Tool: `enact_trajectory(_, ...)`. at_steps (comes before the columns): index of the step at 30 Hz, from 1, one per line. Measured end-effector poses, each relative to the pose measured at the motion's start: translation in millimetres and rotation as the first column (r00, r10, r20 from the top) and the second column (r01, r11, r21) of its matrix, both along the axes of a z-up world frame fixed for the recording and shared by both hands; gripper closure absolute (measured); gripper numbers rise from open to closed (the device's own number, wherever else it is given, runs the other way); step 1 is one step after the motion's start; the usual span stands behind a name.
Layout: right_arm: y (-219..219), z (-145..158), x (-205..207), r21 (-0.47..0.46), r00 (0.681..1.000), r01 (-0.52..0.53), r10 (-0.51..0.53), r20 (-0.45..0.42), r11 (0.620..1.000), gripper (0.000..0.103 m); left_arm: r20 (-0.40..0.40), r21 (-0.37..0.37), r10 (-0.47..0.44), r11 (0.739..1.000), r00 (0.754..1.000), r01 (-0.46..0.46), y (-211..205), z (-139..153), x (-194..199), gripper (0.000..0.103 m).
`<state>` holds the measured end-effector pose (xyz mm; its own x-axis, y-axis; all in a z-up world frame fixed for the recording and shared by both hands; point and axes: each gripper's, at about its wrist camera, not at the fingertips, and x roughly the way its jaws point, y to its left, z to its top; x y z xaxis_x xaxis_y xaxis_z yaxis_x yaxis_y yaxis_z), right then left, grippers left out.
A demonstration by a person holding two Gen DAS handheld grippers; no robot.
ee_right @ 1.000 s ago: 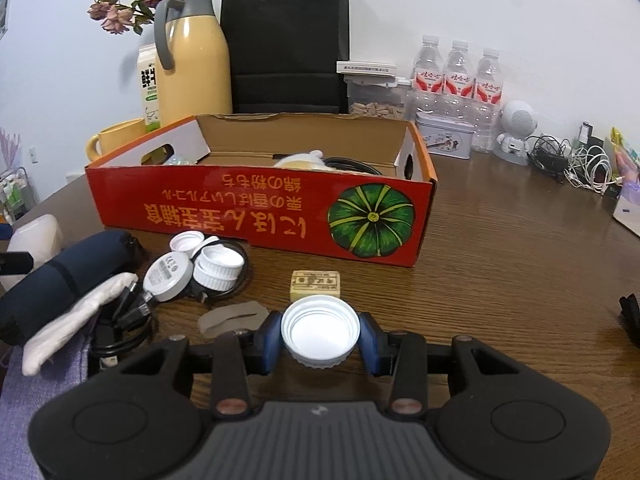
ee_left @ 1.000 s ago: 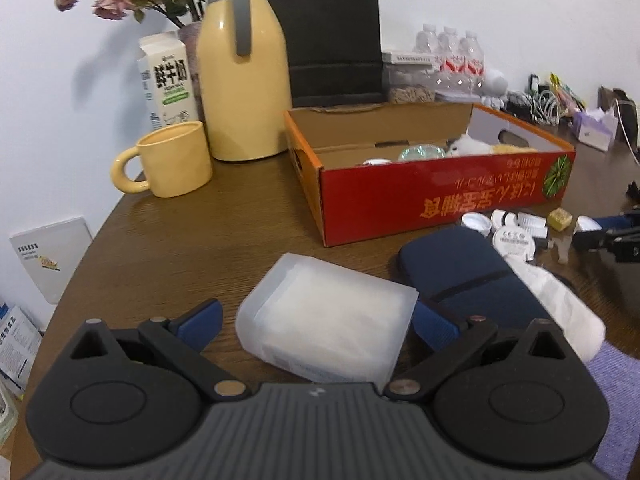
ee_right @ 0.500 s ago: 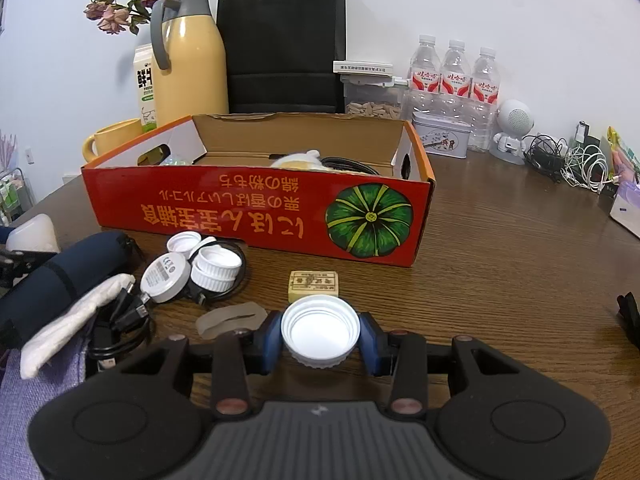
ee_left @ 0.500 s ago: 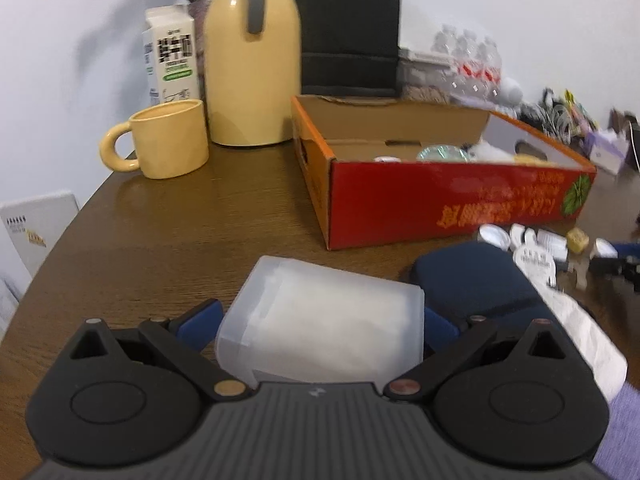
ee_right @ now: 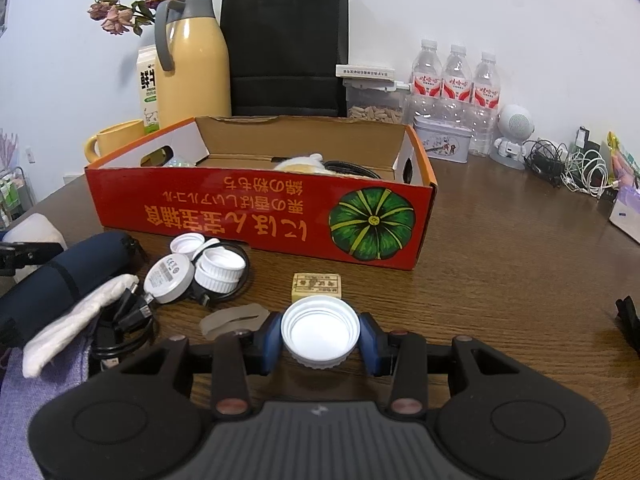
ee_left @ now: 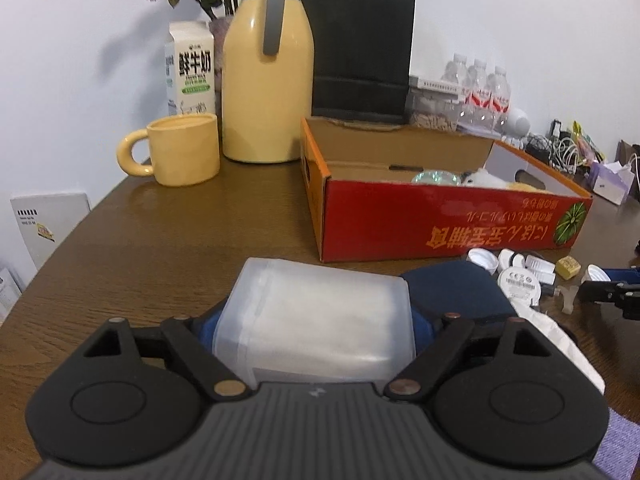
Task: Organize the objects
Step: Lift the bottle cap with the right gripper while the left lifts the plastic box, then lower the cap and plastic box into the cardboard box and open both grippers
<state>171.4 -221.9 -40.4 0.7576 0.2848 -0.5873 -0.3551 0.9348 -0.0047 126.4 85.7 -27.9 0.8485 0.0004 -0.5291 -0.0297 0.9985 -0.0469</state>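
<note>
Left gripper [ee_left: 316, 322] closing, pads against frosted box [ee_left: 316, 320]. Right gripper [ee_right: 320, 338] clamps white cap [ee_right: 320, 330] above table [ee_right: 500, 280].

Box [ee_right: 260, 208] contents mostly behind front wall

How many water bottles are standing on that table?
3. The water bottles stand in a row against the back wall: left, middle, right. More could hide behind them.
</note>
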Motion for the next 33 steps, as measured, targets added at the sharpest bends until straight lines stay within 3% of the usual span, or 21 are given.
enact_trajectory(8,7.7,10.1,-11.0,-0.008,0.996,-0.033,0.033,0.081,0.999,0.064,0.088,-0.005,0.049,0.999,0.995,-0.048,-5.9,27.6,-6.0,0.017)
enact_trajectory(18,40.2,58.4,5.8,-0.008,0.969,-0.128,0.127,0.210,0.992,0.064,0.202,0.001,-0.029,1.000,0.979,0.030,-44.3,78.7,37.3,0.017)
enact_trajectory(26,72.8,76.7,64.4,0.002,0.963,-0.152,0.148,0.227,0.988,0.064,0.174,-0.025,-0.019,0.999,0.985,0.024,-62.7,82.4,102.7,0.017)
enact_trajectory(33,91.9,61.8,115.2,0.007,0.976,-0.132,0.129,0.175,0.991,0.064,0.130,-0.060,0.012,0.998,0.991,-0.005,-59.9,66.0,153.2,0.017)
